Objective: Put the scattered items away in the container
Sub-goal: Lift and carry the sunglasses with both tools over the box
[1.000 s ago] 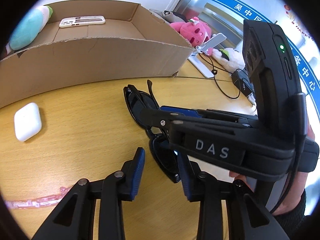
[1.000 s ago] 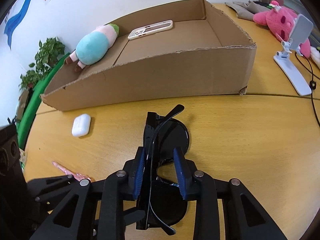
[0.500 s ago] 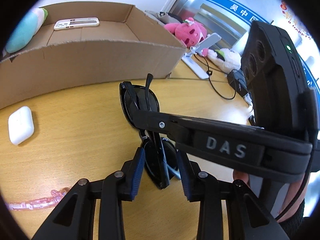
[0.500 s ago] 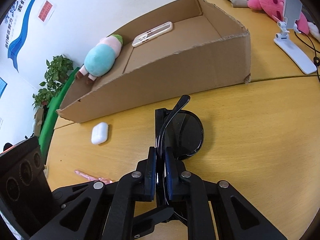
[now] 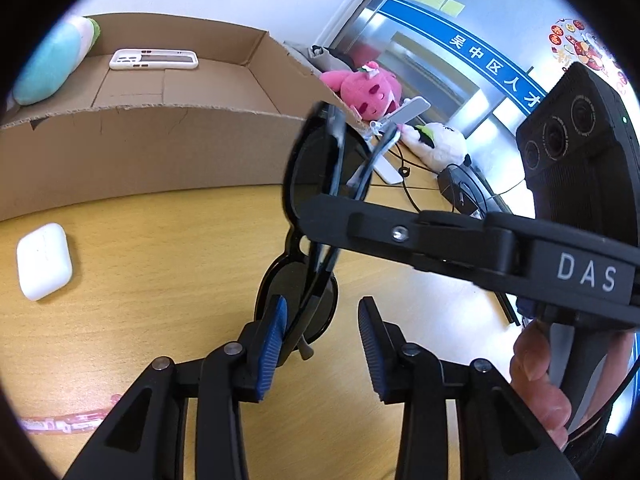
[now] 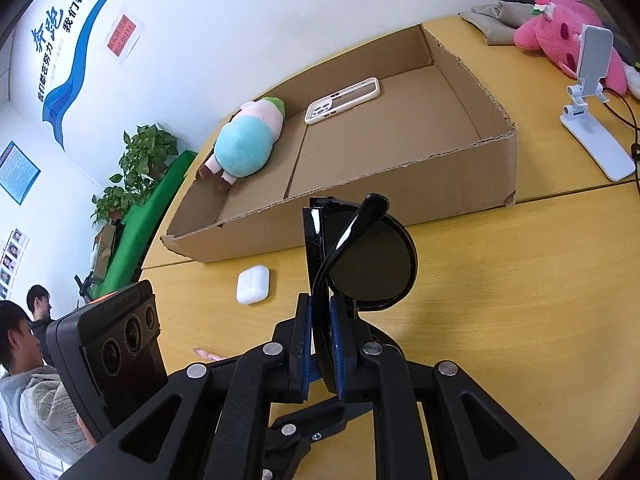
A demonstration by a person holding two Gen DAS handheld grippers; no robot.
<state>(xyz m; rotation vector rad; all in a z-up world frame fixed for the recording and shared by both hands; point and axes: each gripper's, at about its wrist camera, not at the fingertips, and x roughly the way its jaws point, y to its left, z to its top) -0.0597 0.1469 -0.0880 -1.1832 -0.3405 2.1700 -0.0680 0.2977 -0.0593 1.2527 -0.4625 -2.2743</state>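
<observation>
White earbud case (image 6: 253, 284) lies on the counter (image 6: 500, 280) at left, before the cardboard box (image 6: 400, 184). Centre: right gripper (image 6: 321, 344), clamped on folded sunglasses (image 6: 360, 264), holds them clear of the counter. Left gripper (image 5: 322, 344) gapes, empty. Step: carrying. Next, lift over the box wall and release inside.

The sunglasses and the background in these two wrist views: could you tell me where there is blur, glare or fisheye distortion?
Left wrist view: the upper part of the sunglasses is soft, being close to the lens; the bright doorway at the right is washed out. Right wrist view: the sunglasses are sharp, with a white glint on the temple arm; the cardboard box bows with the fisheye. Both views: dark corners.
</observation>
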